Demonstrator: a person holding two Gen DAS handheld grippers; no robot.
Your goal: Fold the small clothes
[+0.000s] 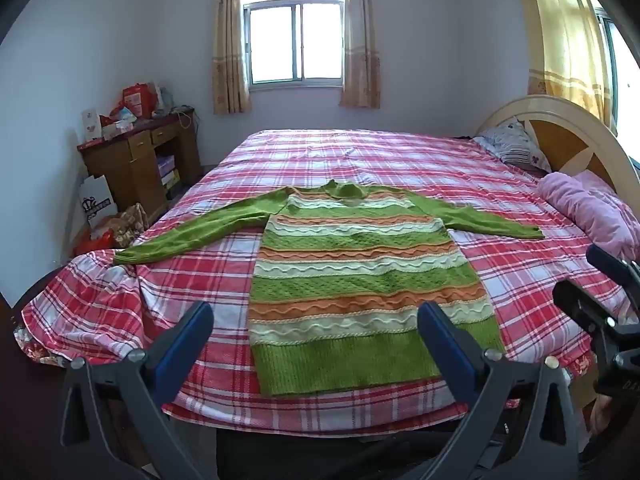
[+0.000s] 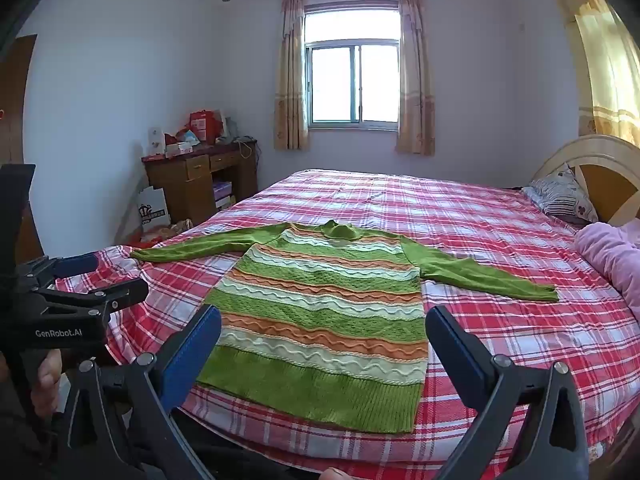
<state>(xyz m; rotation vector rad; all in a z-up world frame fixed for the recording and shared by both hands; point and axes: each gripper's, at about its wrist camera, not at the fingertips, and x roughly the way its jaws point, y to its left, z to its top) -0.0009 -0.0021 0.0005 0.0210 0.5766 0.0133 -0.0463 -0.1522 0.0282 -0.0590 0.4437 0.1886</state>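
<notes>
A green sweater (image 1: 360, 276) with orange and pale wavy stripes lies flat on the bed (image 1: 400, 160), face up, in the middle of both views. Its hem sits near the bed's near edge and its collar points toward the window (image 1: 294, 40) at the top of the frame. Both sleeves are spread out to the sides, one reaching toward the left of the frame, the other toward the right. The bed is covered with a red and white plaid sheet (image 2: 500, 240).

The left gripper (image 1: 316, 334) hangs over the near edge of the bed at the bottom of its own view, jaws spread wide, nothing between the blue pads, the sweater's hem showing beyond the gap. The right gripper (image 2: 324, 338) stands likewise at the bottom of its view, jaws wide and empty, not touching the cloth. Each gripper also shows at the side edge of the other's view.

At the right of the frame a pink quilt (image 1: 592, 208) is bunched beside a patterned pillow (image 1: 512, 144) and the wooden headboard (image 1: 568, 132). At the left, a cluttered brown desk (image 2: 200, 184) stands against the wall.
</notes>
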